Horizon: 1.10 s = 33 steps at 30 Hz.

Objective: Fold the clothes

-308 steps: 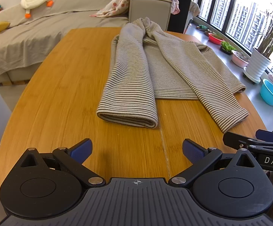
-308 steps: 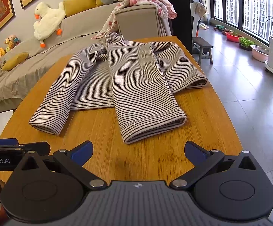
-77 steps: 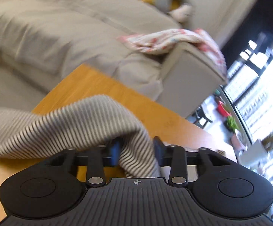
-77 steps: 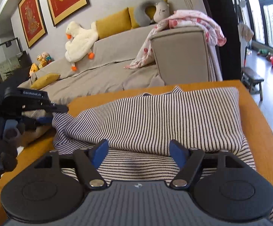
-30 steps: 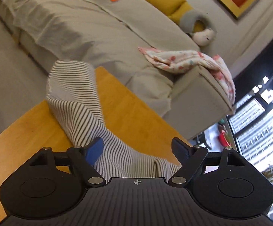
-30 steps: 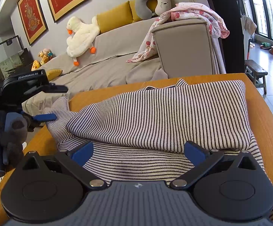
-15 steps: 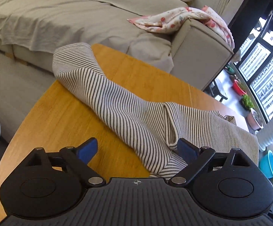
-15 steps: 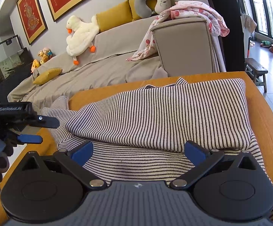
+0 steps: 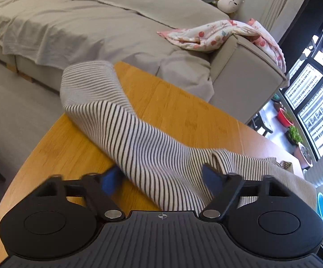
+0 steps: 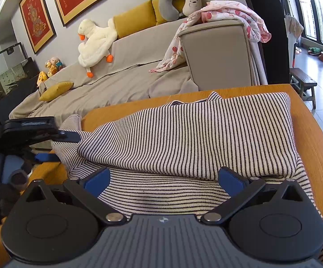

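Observation:
A grey-and-white striped top (image 10: 195,138) lies folded on the wooden table (image 10: 317,147). In the left wrist view one striped sleeve (image 9: 125,134) stretches across the table, its cuff (image 9: 85,80) reaching the far table edge. My left gripper (image 9: 161,178) is open, its blue pads on either side of the sleeve close to the camera. My right gripper (image 10: 163,178) is open just above the near edge of the top, holding nothing. The left gripper also shows in the right wrist view (image 10: 47,143) at the left, at the sleeve.
A grey sofa (image 10: 128,78) stands behind the table, with a floral blanket (image 10: 228,15) over its arm, a plush goose (image 10: 94,42) and yellow cushions. A small wooden stool (image 10: 304,82) and windows are at the right. Plant pots (image 9: 293,131) stand on the floor.
My left gripper has let go of the sleeve, laid it out across the table, and now moves in over it near the body of the top. My right gripper has barely moved.

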Tool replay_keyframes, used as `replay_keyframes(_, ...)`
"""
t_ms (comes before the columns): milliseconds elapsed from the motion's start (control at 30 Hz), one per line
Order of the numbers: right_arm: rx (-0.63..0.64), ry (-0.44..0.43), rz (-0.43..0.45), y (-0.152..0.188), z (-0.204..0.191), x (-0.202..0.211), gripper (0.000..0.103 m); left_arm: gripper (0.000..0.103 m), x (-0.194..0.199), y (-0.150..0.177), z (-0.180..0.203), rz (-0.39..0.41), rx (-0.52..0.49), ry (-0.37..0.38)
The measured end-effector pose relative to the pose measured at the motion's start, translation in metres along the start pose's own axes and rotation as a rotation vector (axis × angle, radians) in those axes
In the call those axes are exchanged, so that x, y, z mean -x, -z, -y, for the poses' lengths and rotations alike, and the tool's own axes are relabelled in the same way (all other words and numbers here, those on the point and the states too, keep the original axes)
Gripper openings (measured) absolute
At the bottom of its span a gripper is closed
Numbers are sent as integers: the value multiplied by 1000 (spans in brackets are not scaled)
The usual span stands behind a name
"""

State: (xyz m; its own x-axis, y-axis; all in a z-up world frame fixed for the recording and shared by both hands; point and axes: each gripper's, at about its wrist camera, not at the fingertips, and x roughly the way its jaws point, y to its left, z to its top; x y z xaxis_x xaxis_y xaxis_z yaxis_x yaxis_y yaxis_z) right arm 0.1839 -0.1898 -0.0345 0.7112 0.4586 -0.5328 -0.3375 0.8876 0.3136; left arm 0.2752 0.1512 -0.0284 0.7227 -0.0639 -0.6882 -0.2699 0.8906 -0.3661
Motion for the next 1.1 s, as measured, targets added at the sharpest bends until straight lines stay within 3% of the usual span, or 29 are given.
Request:
replay_keyframes(33, -2, -2, 1, 0, 1, 0, 103, 39, -2, -2, 0, 5, 1, -4)
replay_keyframes(133, -14, -11, 7, 0, 3, 1, 103, 20, 1, -10, 3, 44, -13, 13)
replay_keyframes(267, -42, -20, 37, -1, 8, 5, 103, 17, 30, -18, 38, 154, -111, 120)
replay_keyframes(400, -94, 31, 135, -7, 19, 26, 103, 17, 59, -4, 97, 237, -328, 261)
replay_keyframes(467, -131, 87, 204, -13, 29, 44, 103, 29, 60, 19, 121, 219, -452, 305)
replay_keyframes(533, -162, 135, 252, -19, 41, 61, 103, 50, 54, 47, 138, 169, -577, 328)
replay_keyframes(633, -162, 178, 262, -28, 54, 74, 103, 56, 43, 89, 147, 87, -719, 331)
replay_keyframes(667, -146, 187, 260, -31, 54, 75, 103, 60, 40, 99, 145, 55, -735, 342)
replay_keyframes(733, -103, 195, 252, -34, 52, 76, 103, 81, 37, 115, 140, -4, -759, 364)
replay_keyframes(833, -37, 188, 237, -41, 40, 72, 103, 91, 37, 127, 129, -46, -763, 374)
replay_keyframes(900, 7, 174, 221, -46, 29, 68, 98, 92, 40, 131, 124, -33, -770, 365)
replay_keyframes(933, 41, 163, 209, -51, 22, 65, 88, 96, 40, 130, 121, -34, -759, 361)
replay_keyframes(1000, 118, 135, 173, -61, 4, 55, 80, 96, 40, 128, 117, -36, -736, 353)
replay_keyframes(1100, 199, 99, 105, -80, -21, 33, 80, 97, 40, 124, 110, -38, -711, 358)
